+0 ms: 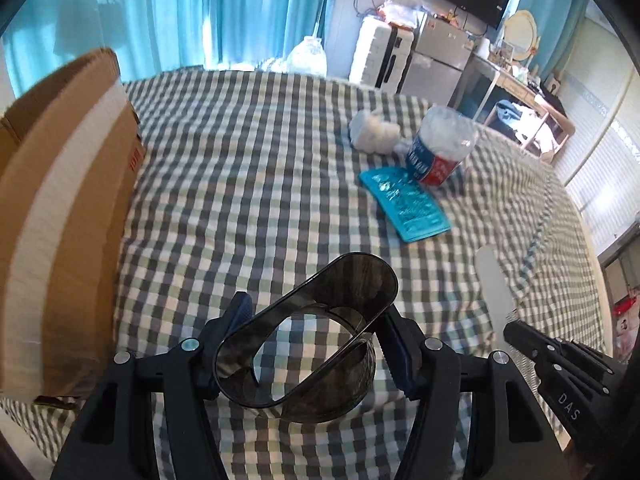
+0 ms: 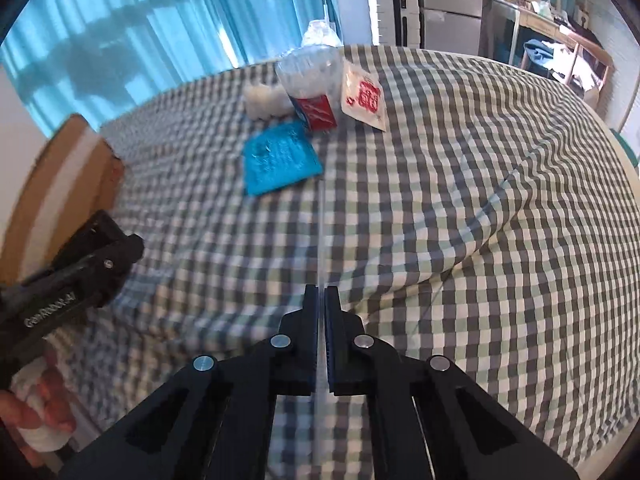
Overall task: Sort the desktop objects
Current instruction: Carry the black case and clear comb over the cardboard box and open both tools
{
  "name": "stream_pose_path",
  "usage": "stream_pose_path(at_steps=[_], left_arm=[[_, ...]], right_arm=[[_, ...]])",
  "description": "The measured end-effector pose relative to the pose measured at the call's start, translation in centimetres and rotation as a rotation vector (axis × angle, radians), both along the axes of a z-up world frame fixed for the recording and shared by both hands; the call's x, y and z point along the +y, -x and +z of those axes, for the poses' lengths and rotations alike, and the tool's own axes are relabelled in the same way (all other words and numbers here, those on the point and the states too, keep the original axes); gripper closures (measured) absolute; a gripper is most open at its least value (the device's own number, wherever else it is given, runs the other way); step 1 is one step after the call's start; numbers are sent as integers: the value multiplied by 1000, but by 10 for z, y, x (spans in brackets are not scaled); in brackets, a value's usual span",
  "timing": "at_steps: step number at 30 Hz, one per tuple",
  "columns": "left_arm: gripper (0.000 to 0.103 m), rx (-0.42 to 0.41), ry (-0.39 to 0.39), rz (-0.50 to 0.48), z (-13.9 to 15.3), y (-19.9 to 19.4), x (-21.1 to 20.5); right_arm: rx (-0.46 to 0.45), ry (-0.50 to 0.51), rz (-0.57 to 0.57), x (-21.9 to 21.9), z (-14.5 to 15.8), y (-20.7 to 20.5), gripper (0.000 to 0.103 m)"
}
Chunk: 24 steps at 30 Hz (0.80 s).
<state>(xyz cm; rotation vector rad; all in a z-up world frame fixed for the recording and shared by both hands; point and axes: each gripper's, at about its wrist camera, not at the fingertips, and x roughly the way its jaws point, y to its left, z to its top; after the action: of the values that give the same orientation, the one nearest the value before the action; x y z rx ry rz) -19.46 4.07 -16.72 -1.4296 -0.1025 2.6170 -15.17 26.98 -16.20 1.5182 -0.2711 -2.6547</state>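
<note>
The right gripper (image 2: 321, 300) is clamped on a thin white strip (image 2: 321, 236), edge-on above the checked cloth (image 2: 460, 208). Beyond lie a blue packet (image 2: 280, 160) and a plastic bottle (image 2: 312, 84)

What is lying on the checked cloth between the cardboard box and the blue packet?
Nothing: in the left wrist view only bare checked cloth runs from the cardboard box to the blue packet; the right wrist view shows the same.
</note>
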Motion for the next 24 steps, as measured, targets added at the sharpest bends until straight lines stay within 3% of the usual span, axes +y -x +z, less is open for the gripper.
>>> stream_pose_path(at_steps=[6,12,15,16,17,18,24], left_arm=[[40,46,-10,-1,25,-17,-7],[40,47,-26,19,30,-26,-16],[40,45,-28,21,30,-26,-19],[40,44,-31,20,30,-26,-19],[40,42,-34,20,29,-26,-19],[40,41,-36,22,27,-26,-19],[40,-10,-35,18,7,-23,-20]], right_arm=[[23,113,-36,11,8,-17,100],[24,149,-65,17,11,-27,100],[6,138,-24,13,11,-24,99],[-8,110,-23,12,8,-21,81],[-18,58,-39,10,4,-19,49],[-17,25,-46,8,0,-17,41],[-158,-83,-24,-2,-42,2,42]])
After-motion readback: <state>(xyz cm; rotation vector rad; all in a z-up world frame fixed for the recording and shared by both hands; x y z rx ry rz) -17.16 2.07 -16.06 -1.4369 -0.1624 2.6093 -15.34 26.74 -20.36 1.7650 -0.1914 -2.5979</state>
